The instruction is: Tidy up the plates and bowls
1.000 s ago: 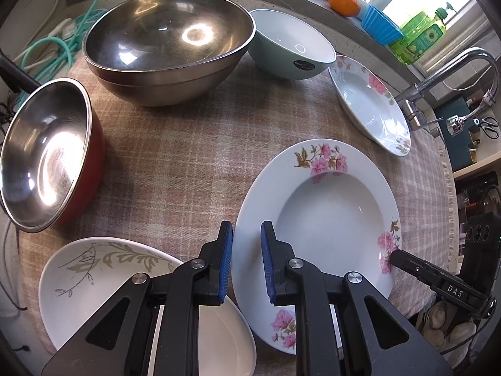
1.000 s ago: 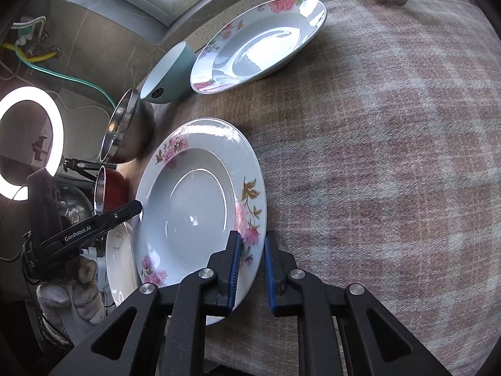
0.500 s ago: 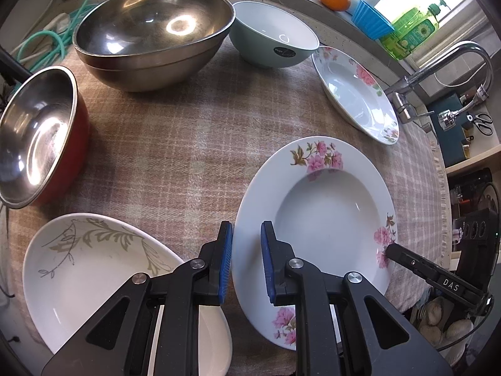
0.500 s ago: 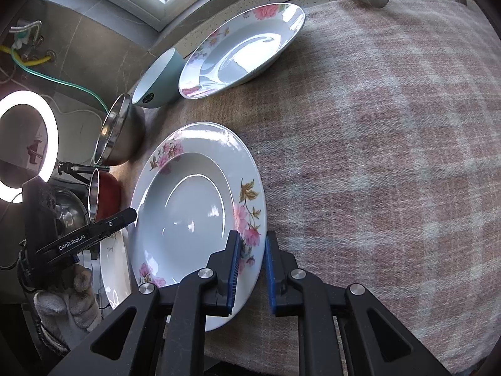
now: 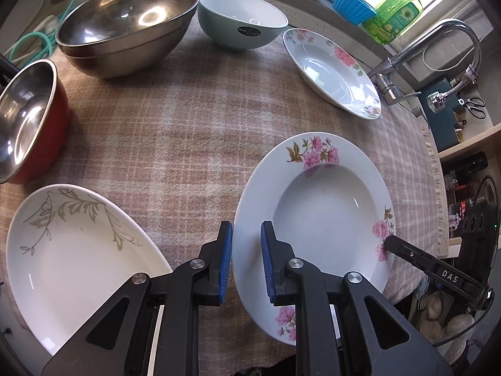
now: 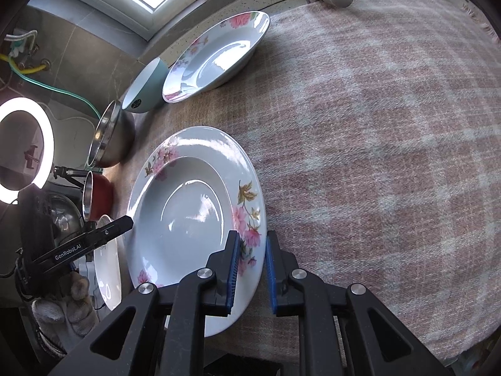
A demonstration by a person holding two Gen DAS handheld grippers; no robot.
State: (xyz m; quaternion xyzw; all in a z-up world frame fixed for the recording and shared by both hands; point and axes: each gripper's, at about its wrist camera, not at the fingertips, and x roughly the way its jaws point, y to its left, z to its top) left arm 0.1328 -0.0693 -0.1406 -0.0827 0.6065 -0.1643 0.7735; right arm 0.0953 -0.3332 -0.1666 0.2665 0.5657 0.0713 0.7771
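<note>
Left gripper [image 5: 246,261] — blue pads parted, straddling the near rim of the pink-flowered plate [image 5: 316,219] at 6 o'clock; whether the pads press the rim cannot be told.

Right gripper [image 6: 252,271] — pads also parted, one over and one outside the same plate's [image 6: 188,210] rim at its 5 o'clock edge; contact unclear.

Plate sits on the plaid cloth [image 5: 175,131].

Leaf-pattern plate [image 5: 75,260], at 8 o'clock, just beside the flowered one.

Red bowl [image 5: 28,119], 10 o'clock.

Steel bowl [image 5: 125,28], 11 o'clock.

Pale blue bowl [image 5: 242,20], 12 o'clock.

Second flowered plate [image 5: 332,69], 1 o'clock, near the tap [image 5: 432,50].
</note>
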